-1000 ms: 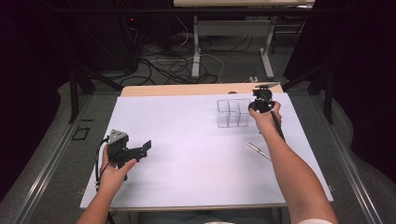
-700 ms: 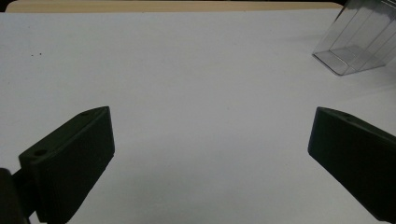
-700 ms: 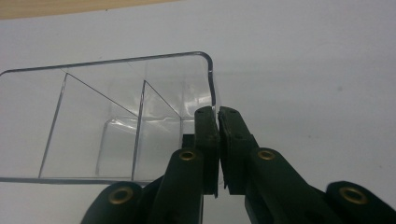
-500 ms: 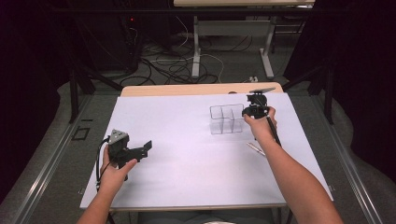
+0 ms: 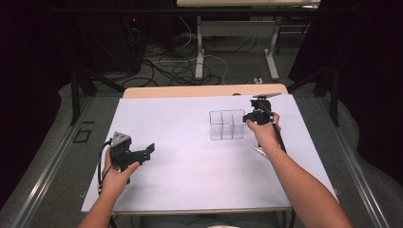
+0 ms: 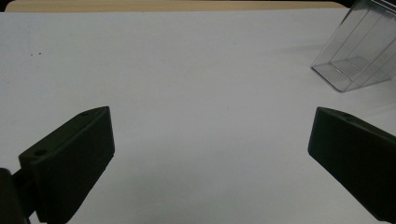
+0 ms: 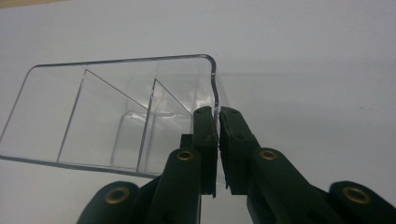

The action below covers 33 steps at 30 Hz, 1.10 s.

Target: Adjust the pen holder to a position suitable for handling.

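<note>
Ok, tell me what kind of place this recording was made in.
Probably a lab or workshop set up for recording. A table under a plain white sheet stands among dark curtains, cables trail over the floor behind it, and another desk's legs stand there.

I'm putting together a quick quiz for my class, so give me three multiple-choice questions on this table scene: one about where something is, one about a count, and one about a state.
1. Where does the clear organizer stand?
A. by the left gripper
B. at the right gripper
C. on the floor

2. How many dividing walls show inside the organizer?
A. two
B. none
C. five

3. How do the left gripper's jaws stand?
A. shut on a pen
B. shut on the organizer
C. wide apart with nothing between them

Answers:
1 B, the right gripper pinches its wall in the right gripper view.
2 A, two dividers show through the clear plastic there.
3 C, the left gripper shows only bare white table between its jaws.
</note>
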Each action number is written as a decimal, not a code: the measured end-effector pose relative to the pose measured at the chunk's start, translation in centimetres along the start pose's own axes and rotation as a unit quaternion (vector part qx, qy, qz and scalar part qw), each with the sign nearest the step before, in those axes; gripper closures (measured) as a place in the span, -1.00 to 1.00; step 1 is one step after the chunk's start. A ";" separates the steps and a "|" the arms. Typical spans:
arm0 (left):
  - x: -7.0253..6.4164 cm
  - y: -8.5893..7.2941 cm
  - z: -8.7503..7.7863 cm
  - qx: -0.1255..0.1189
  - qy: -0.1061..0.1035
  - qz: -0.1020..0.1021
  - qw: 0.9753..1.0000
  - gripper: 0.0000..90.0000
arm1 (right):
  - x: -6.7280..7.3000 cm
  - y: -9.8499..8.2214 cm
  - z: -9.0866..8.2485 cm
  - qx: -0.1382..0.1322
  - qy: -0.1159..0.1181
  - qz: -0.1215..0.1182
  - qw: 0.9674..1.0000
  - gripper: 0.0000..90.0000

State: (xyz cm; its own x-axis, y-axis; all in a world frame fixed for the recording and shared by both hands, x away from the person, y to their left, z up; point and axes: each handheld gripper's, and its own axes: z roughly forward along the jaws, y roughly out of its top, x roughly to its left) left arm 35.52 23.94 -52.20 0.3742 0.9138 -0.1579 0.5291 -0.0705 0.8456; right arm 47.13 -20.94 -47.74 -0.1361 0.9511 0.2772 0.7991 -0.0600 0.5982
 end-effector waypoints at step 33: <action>-0.1 0.0 0.2 0.009 -0.001 0.007 1.000 -0.99 | 1.5 -0.9 1.0 -0.016 0.012 -0.026 0.999 1.00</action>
State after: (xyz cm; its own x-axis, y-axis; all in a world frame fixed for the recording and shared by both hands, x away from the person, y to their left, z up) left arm 35.65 23.74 -52.24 0.3833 0.9116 -0.1482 0.5376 -0.0897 0.8384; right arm 46.77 -19.20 -48.60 -0.1923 0.9454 0.2633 0.7720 -0.0199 0.6353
